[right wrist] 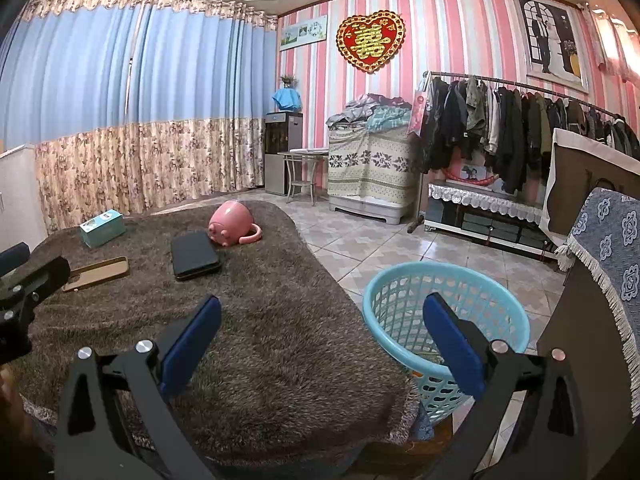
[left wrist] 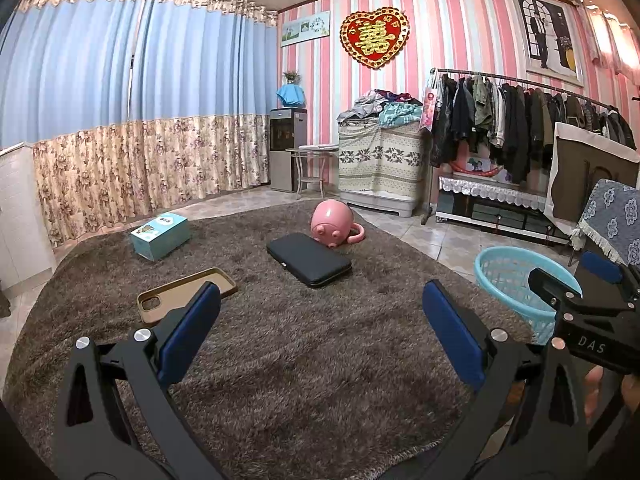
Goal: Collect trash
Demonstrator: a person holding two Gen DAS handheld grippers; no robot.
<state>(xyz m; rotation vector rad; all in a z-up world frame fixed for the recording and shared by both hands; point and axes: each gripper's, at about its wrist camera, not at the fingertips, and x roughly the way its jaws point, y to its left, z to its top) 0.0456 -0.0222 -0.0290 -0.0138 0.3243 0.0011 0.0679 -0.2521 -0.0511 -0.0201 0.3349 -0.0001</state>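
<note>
A pink piggy bank (left wrist: 331,223) and black case (left wrist: 309,259) lie on a shaggy brown rug (left wrist: 280,360). A light-blue lattice basket (right wrist: 446,320) stands by pink-striped wallpaper (left wrist: 448,28).

The left gripper (left wrist: 320,320) is a black frame of angular arms with triangular cut-outs, joined at round silver screw heads, and each of its two fingers (left wrist: 192,332) carries a long flat blue pad on the inner face. The right gripper (right wrist: 322,328) has the same build: black arms, silver pivots, blue pads. Seen from the left wrist camera, its black body bears the white letters "DAS", with a fingertip (left wrist: 594,378) of the person's hand just below it.
</note>
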